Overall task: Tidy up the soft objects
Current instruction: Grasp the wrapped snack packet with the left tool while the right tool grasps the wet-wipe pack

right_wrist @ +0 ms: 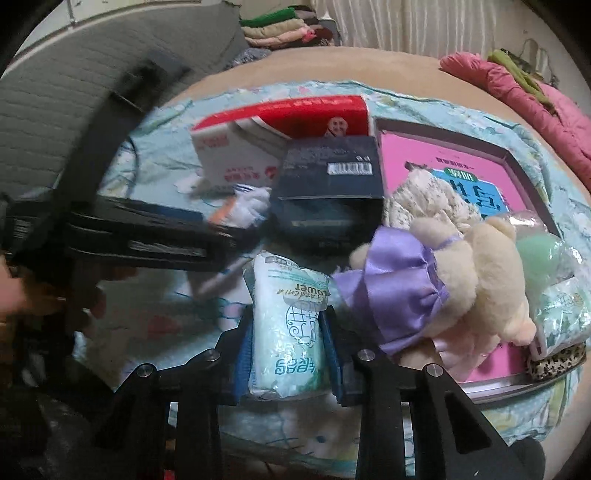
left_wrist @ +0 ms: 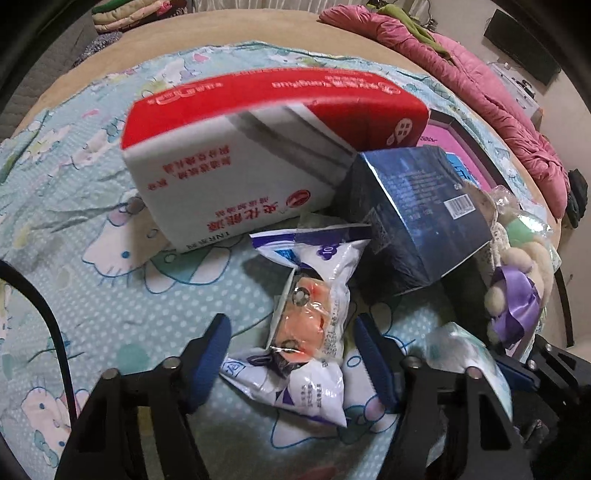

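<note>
Right gripper (right_wrist: 286, 345) pinching tissue pack (right_wrist: 286, 328) lettered "lower". Left gripper (left_wrist: 291, 354) spread astride clear-windowed white packet (left_wrist: 306, 325). Barcode on dark box (right_wrist: 328, 173); pink tray (right_wrist: 517, 162) fully seen only from right wrist.

Left claw (left_wrist: 291, 354) straddles a white plastic packet (left_wrist: 306, 325), pads apart from it, below a red-and-white box (left_wrist: 236, 147)

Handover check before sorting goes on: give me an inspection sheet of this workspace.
Surface: cartoon-print blanket over a tan bed.
Job's things: tissue pack; white sachet; plush bear in the pink tray.
Clutter: red-white box; dark blue box.
Grippers: right gripper shut on the tissue pack; left gripper open, straddling the sachet.
Cables: black cable.
Surroundings: pink quilt; folded clothes.
</note>
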Motion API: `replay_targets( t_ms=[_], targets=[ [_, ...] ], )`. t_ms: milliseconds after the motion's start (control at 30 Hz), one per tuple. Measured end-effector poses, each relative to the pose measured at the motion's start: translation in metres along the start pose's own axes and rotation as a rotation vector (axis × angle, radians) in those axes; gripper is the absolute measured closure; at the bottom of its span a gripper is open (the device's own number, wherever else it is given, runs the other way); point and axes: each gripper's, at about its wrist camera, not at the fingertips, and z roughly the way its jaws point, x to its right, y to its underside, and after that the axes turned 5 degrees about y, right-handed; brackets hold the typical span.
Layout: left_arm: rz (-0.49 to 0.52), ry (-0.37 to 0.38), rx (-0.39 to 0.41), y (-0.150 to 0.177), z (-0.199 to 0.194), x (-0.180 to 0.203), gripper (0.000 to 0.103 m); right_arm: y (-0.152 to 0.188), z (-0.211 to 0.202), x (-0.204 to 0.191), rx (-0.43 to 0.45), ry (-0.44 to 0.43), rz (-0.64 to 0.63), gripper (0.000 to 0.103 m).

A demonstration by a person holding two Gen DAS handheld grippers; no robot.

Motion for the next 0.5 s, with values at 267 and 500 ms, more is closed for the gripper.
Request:
replay_targets(
  t_ms=[267, 500],
  targets=[
    [-0.004, 0.046, 0.007, -0.001, 0.003, -0.003, 0.067, -0.004, -0.025, -0.003, 0.076, -0.038, 0.026, 0.069],
    [0.014, 0.011, 0.069, 0.006, -0.033, 0.007, 0.067, -0.01, -0.037, 0.002, 0.127, -0.054, 0.056, 0.069]
  ],
)
